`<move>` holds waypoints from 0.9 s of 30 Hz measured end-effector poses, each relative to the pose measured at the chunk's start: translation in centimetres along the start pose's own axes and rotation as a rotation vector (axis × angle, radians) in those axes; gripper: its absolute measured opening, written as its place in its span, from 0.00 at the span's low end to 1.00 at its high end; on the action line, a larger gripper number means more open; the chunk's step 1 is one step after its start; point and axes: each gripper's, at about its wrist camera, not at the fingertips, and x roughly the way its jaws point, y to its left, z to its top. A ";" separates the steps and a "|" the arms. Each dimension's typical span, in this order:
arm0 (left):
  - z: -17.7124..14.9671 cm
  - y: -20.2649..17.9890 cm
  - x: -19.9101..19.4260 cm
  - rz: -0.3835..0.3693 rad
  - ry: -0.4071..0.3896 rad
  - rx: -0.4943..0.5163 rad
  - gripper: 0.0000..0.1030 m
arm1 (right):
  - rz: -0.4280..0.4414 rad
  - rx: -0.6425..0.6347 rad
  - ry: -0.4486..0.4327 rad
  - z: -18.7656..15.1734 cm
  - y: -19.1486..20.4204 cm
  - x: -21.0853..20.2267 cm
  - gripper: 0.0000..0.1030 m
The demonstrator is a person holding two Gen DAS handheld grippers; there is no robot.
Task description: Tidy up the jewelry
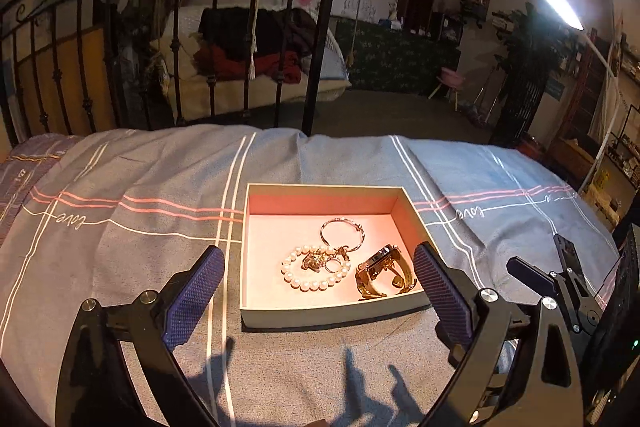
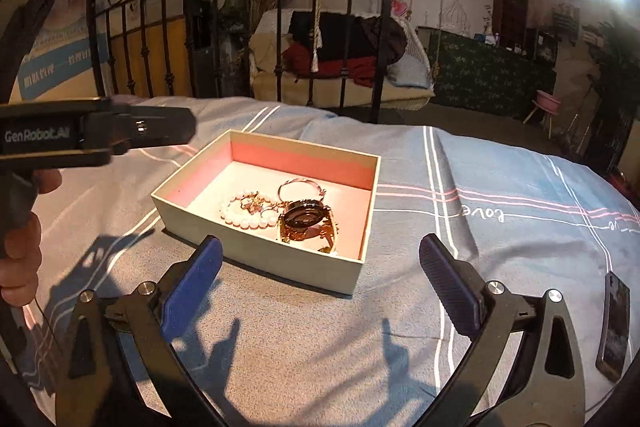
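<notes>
An open cream box with a pink lining point(image 1: 256, 313) point(image 2: 256, 251) sits on a grey striped bedspread. Inside lie a pearl bracelet point(image 1: 298, 281) point(image 2: 240, 217), a thin silver bangle point(image 1: 342, 229) point(image 2: 298, 183), small gold rings or charms point(image 1: 320, 261) point(image 2: 252, 203) and a gold watch point(image 1: 380, 273) point(image 2: 306, 217). My left gripper point(image 1: 320, 269) is open and empty, its fingers on either side of the box's near part. My right gripper point(image 2: 320, 257) is open and empty just in front of the box. The left gripper's body shows in the right wrist view point(image 2: 96, 133).
The bedspread point(image 1: 120, 227) point(image 2: 500, 247) covers the whole surface. A phone point(image 2: 614, 327) lies on it at the right. A black iron bed frame point(image 1: 160, 47) stands behind, with a sofa piled with clothes and furniture beyond. A bright lamp point(image 1: 558, 5) hangs at the right.
</notes>
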 end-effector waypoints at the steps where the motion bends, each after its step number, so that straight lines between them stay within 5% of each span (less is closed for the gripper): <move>1: -0.5 0.1 -1.0 0.003 -0.038 0.002 0.93 | -0.012 0.010 -0.038 -0.2 -0.3 -1.0 0.94; 6: -3.2 0.0 -4.7 0.057 -0.175 0.035 0.93 | -0.057 0.022 -0.215 -0.7 -0.5 -5.1 0.94; 9: -4.1 0.0 -4.9 0.085 -0.184 0.040 0.93 | -0.075 0.026 -0.273 -1.0 -0.3 -6.2 0.94; 27: -4.9 -0.5 -5.9 0.091 -0.215 0.049 0.94 | -0.031 0.045 -0.344 -0.9 0.2 -8.0 0.94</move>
